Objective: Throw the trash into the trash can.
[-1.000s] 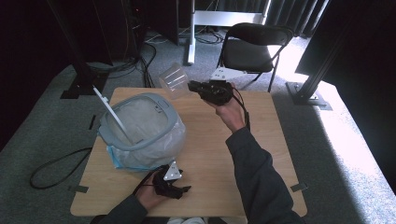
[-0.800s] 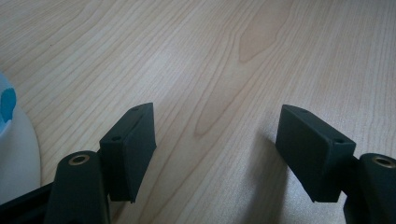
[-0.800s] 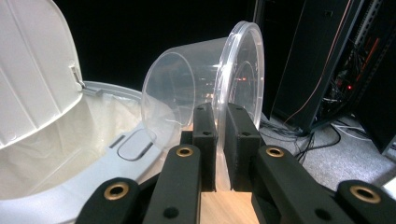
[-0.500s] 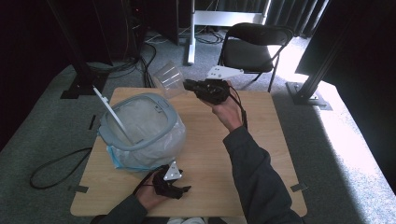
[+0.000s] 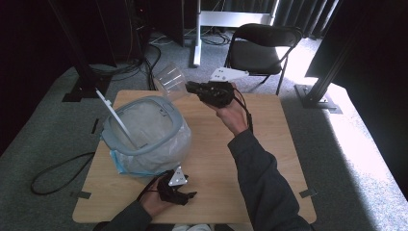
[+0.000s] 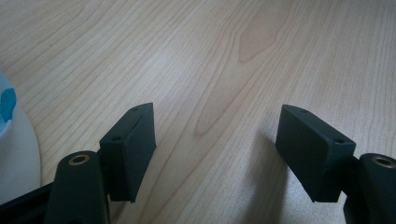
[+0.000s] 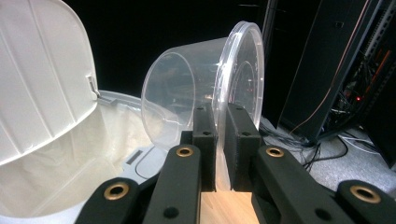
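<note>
Pinching the clear tub by its rim in our right gripper, we should tip it over the bin, left gripper idle, wide open.

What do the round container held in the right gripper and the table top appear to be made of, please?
The container looks like thin clear plastic with a glossy finish: the dark background shows through its wall, and its rim catches highlights. The right gripper is clamped on that rim. The table looks like light wood or a wood-look laminate with a matte finish: it has long grain lines, and which of the two is unclear.
</note>
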Action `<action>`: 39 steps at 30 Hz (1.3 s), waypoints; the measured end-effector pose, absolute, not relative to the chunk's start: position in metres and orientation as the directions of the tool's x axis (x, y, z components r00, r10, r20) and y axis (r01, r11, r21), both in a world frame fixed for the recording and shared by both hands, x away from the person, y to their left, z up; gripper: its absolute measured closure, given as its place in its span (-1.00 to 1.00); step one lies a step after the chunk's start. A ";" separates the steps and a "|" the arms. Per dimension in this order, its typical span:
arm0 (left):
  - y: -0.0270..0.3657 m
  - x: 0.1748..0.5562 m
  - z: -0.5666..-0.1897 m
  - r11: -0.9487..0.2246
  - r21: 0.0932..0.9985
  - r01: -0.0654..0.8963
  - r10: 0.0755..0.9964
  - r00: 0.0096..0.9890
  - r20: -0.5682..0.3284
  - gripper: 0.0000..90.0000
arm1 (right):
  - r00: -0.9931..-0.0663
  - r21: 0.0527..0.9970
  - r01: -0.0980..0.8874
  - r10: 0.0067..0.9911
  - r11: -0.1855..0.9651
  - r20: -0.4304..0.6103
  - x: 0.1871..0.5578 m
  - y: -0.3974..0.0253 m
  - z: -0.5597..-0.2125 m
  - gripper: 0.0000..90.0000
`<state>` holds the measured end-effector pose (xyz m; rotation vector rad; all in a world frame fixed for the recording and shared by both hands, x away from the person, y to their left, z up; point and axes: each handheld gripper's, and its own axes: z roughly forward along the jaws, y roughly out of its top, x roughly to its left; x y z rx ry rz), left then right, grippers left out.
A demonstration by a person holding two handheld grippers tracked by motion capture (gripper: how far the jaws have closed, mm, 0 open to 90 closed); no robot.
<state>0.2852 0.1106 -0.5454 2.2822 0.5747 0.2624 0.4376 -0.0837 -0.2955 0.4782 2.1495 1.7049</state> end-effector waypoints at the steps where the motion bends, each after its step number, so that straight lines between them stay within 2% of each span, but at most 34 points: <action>1: 0.111 0.285 -0.545 -0.615 0.719 0.324 0.479 0.878 0.014 -0.36 | -0.881 0.975 0.042 0.468 0.217 -0.066 0.437 -0.083 -0.295 0.86; 39: 0.111 0.285 -0.546 -0.614 0.720 0.324 0.479 0.878 0.014 -0.36 | -0.938 0.975 -0.031 0.332 0.219 -0.104 0.410 -0.039 -0.282 0.86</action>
